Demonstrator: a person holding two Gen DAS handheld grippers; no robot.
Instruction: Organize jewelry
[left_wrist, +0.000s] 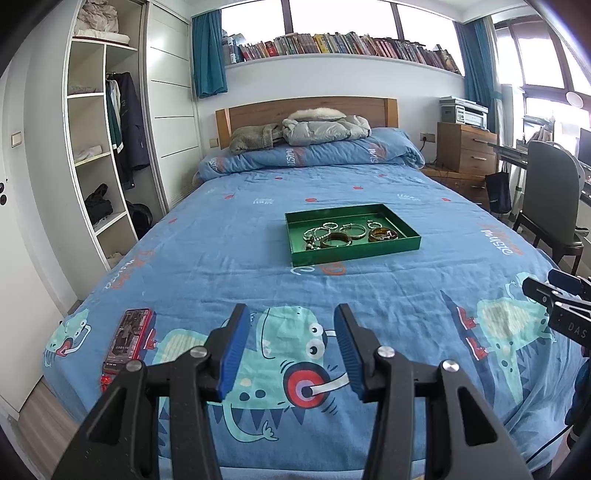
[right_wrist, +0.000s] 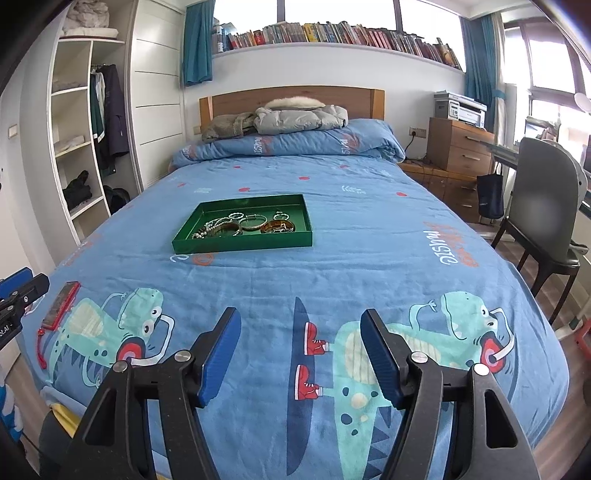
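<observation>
Hovering over the blue bedspread (left_wrist: 229, 258), my left gripper (left_wrist: 291, 314) and right gripper (right_wrist: 301, 317) gape empty, well short of the green tray (left_wrist: 354, 251) of bangles (left_wrist: 336, 239).

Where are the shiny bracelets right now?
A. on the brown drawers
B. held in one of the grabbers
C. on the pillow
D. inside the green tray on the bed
D. The bracelets all lie bunched together inside the green tray, which sits on the blue bedspread; the left gripper and the right gripper are both open and hold nothing.
</observation>
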